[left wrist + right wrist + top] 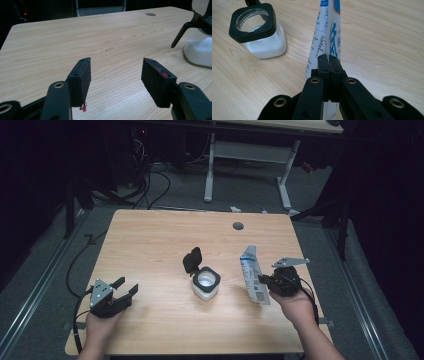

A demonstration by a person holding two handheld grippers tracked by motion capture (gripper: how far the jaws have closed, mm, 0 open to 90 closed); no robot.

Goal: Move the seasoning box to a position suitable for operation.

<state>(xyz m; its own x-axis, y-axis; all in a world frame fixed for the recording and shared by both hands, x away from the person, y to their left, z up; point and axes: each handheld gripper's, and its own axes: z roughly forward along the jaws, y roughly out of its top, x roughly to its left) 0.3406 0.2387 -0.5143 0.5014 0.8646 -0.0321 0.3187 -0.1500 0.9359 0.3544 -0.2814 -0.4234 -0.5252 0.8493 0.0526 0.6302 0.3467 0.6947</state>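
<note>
clamping a white and blue pouch [253,276], the right gripper [263,282] sits right of centre in the high view, held by the right hand [295,305] coming in from the lower right. in the right gripper view the two black jaws are pressed together w/ the pouch [329,37] pinched between them, the pouch rising toward the top of the frame w/ blue print on it.

just left of the pouch, near centre of the high view, stands a clear jar [206,284] w/ white stuff inside, its black flip lid [192,260] tilted up and open at the jar's upper left. jar and pouch are near each other, not touching. in the right gripper view the jar [259,32] is at upper left w/ a black square collar round its mouth.

left gripper [126,287] rests at lower left of the high view on the wooden table [150,240], held by the left hand [102,322]. its jaws stand wide apart w/ nothing between them; the left gripper view shows bare table in the gap [115,72], and the jar [200,50] at the right edge, well apart from the jaws.
</note>
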